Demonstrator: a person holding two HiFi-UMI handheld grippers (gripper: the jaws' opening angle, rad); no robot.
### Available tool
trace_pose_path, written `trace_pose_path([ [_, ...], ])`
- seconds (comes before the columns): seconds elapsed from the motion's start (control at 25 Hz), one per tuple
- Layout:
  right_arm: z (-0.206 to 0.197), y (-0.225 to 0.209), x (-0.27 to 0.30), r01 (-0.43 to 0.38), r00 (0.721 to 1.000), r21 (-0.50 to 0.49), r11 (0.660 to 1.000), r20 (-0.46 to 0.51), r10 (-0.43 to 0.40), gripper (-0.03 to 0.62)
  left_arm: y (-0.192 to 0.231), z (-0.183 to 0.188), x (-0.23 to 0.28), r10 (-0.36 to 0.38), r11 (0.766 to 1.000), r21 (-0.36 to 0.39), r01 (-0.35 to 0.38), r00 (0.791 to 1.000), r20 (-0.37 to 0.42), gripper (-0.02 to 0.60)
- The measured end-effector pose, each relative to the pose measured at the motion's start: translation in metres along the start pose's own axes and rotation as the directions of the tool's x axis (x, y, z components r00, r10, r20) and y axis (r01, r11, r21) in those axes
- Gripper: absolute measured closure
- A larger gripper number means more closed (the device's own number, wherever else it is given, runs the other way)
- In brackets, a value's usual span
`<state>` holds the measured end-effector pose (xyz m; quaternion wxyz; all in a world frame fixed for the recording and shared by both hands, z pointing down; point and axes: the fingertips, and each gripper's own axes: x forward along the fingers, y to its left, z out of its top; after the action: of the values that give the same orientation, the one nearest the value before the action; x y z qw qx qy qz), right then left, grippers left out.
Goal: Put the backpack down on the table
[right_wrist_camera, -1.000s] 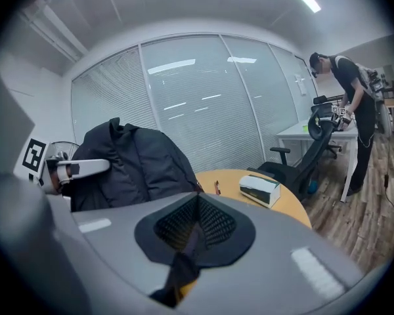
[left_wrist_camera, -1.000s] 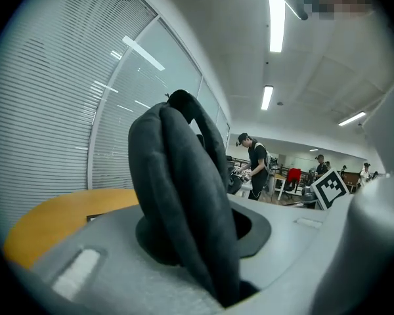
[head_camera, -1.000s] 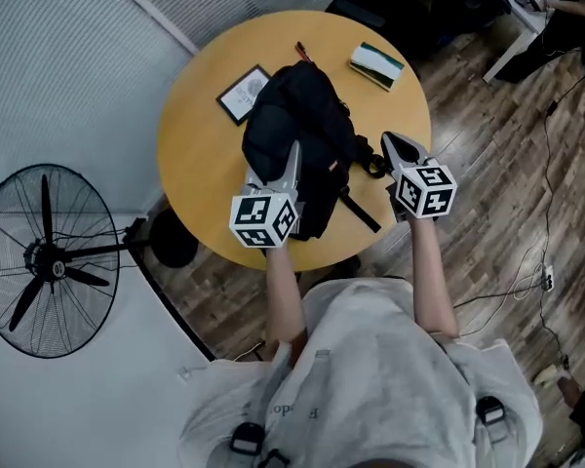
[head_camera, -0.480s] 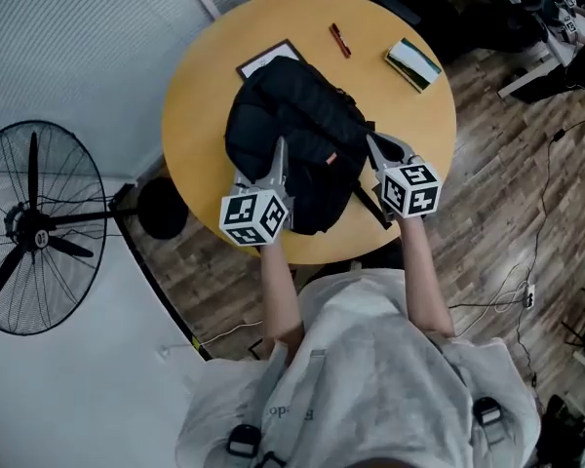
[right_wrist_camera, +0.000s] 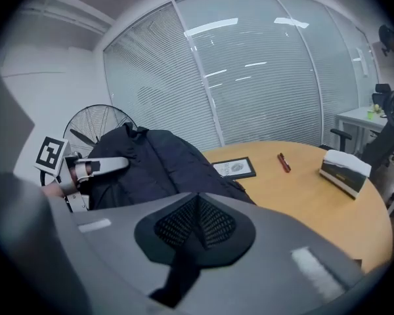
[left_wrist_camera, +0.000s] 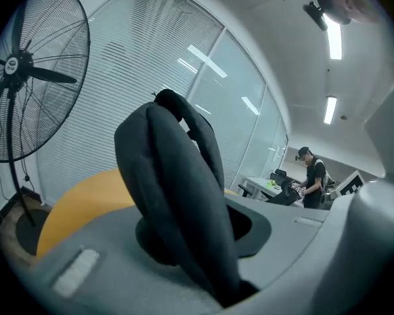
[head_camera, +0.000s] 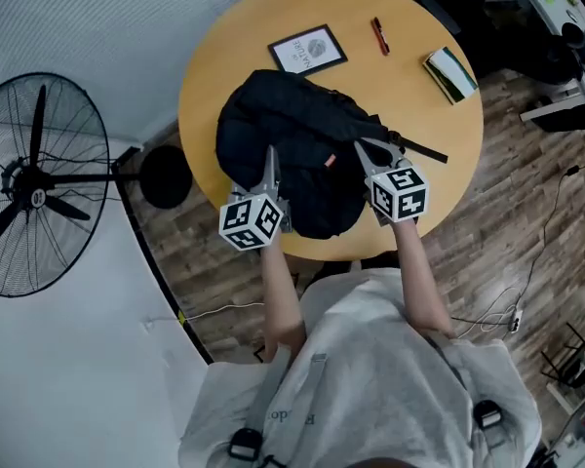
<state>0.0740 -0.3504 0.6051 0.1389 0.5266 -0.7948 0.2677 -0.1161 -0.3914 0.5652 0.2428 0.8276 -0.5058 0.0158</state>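
A black backpack (head_camera: 302,139) sits over the near half of the round yellow table (head_camera: 224,57), its lower end reaching the near edge. My left gripper (head_camera: 270,156) is at the bag's near left side. It is shut on a padded black shoulder strap (left_wrist_camera: 177,195), which fills the left gripper view. My right gripper (head_camera: 363,150) is at the bag's near right side, shut on a thin black strap (right_wrist_camera: 180,268) with a mesh patch. The right gripper view shows the bag's body (right_wrist_camera: 151,166) and the left gripper's finger (right_wrist_camera: 95,167) against it. I cannot tell if the bag rests fully on the table.
On the far part of the table lie a framed picture (head_camera: 308,49), a red pen (head_camera: 379,35) and a book (head_camera: 450,73). A standing fan (head_camera: 34,188) is to the left on the floor. A person stands at a desk (left_wrist_camera: 312,182) in the background.
Both grippers have moved across and down with the backpack, and it now lies lower and further left over the table. The right gripper has closed in toward the bag's side.
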Motion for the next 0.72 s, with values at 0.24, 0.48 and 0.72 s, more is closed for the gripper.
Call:
trace_pose_path([
  [0.24, -0.02, 0.023, 0.037, -0.083, 0.995, -0.028, 0.996, -0.066, 0.081, 0.594, 0.042, -0.033, -0.001, 0.086, 0.995, -0.044, -0.087, 0.996, -0.031, 0.492],
  [0.48, -0.037, 0.042, 0.071, -0.138, 0.983, -0.042, 0.99, -0.126, 0.132, 0.594, 0.069, -0.056, 0.007, 0.122, 0.99, -0.064, -0.127, 0.99, -0.073, 0.491],
  [0.72, -0.055, 0.057, 0.099, -0.182, 0.969, -0.07, 0.981, -0.184, 0.166, 0.594, 0.086, -0.082, 0.018, 0.144, 0.985, -0.079, -0.154, 0.982, -0.121, 0.491],
])
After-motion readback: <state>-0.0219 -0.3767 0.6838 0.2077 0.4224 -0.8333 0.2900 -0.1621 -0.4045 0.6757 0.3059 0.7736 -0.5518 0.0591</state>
